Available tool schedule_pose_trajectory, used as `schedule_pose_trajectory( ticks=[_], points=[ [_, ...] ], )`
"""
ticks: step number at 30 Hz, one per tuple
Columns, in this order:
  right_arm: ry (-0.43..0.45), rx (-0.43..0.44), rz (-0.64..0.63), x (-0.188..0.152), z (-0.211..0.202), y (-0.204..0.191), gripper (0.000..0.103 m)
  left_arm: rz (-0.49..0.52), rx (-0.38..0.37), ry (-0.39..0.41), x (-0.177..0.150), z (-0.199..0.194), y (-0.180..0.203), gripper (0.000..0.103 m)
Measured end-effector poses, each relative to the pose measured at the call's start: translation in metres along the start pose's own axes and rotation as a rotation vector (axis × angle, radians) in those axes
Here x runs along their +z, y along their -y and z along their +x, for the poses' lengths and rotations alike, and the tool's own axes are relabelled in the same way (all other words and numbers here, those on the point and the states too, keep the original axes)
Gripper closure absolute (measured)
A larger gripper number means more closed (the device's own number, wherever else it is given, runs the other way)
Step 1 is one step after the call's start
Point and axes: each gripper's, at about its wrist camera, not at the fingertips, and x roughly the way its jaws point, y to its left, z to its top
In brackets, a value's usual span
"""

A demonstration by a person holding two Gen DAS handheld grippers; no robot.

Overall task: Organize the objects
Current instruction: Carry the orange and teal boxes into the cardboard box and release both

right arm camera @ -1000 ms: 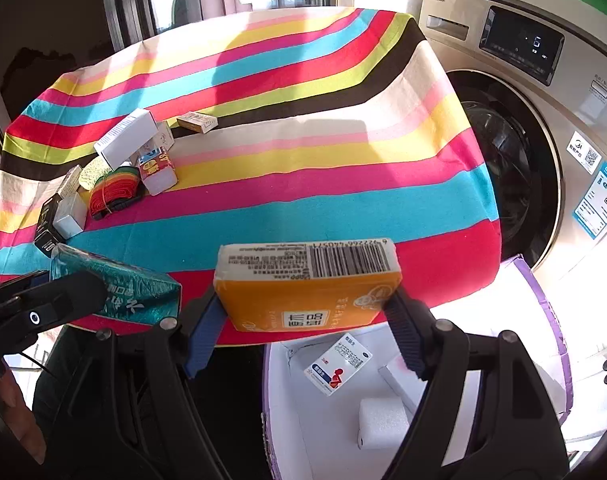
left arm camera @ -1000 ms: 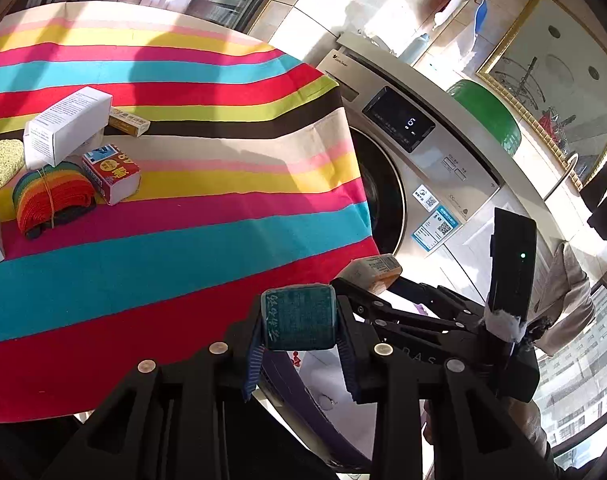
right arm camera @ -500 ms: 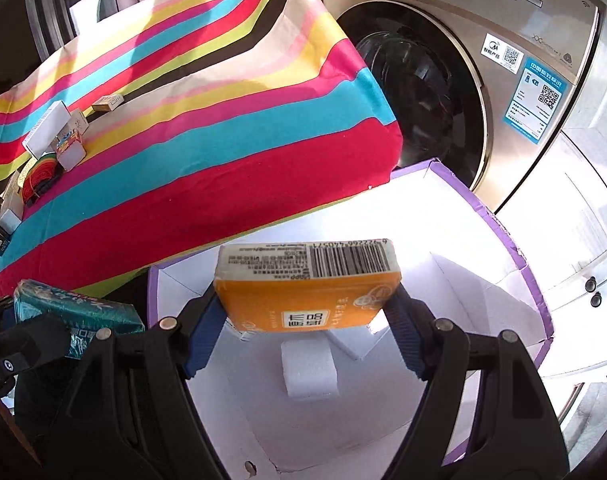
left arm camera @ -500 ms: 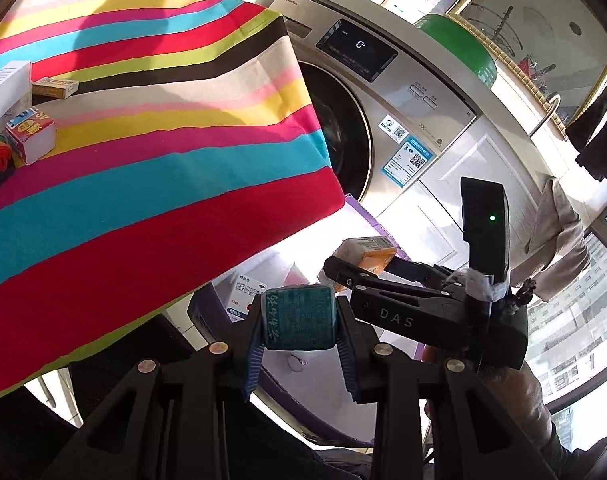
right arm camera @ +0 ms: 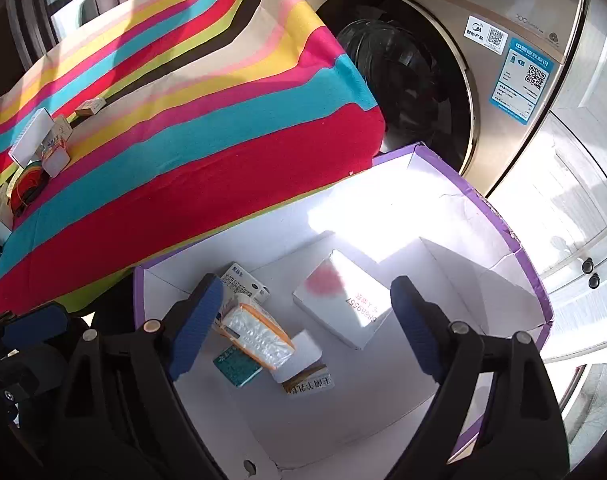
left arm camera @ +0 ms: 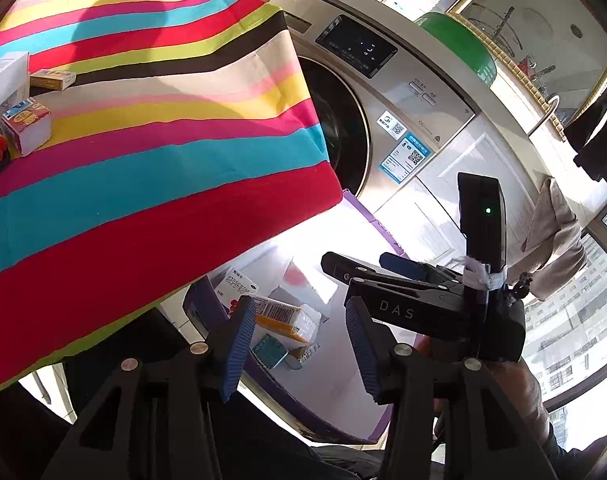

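Matt woven striped cloth (right arm camera: 207,128) covers the tabletop. The washing machine (right arm camera: 515,4) looks like brushed, satin metal. The purple-edged box (right arm camera: 519,256) is smooth white cardboard; the orange packet (right arm camera: 259,332) is glossy.

Both grippers are black plastic with ribbed blue pads (left arm camera: 236,344) and silver screws (right arm camera: 458,326). The right gripper (left arm camera: 387,280) reads "DAS" in grey, with a green-lit black module taped on in white.

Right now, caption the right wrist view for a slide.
Open right gripper above the purple-rimmed box, orange packet lying inside.
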Motion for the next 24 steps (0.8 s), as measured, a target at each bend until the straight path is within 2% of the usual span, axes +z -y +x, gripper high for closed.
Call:
schedule_pose_trajectory(
  ticks=[7, 16, 24],
  points=[
    [-0.002, 0.011, -0.004, 0.001, 0.0, -0.003, 0.012, -0.015, 0.038, 0.035, 0.003, -0.01, -0.01, 0.048],
    [-0.004, 0.029, -0.012, 0.003, 0.001, -0.011, 0.011, -0.042, 0.195, 0.137, 0.001, -0.046, -0.04, 0.041],
    [-0.008, 0.049, -0.039, 0.005, 0.001, -0.024, 0.011, -0.138, 0.342, 0.252, -0.008, -0.094, -0.08, 0.04]
  ],
)
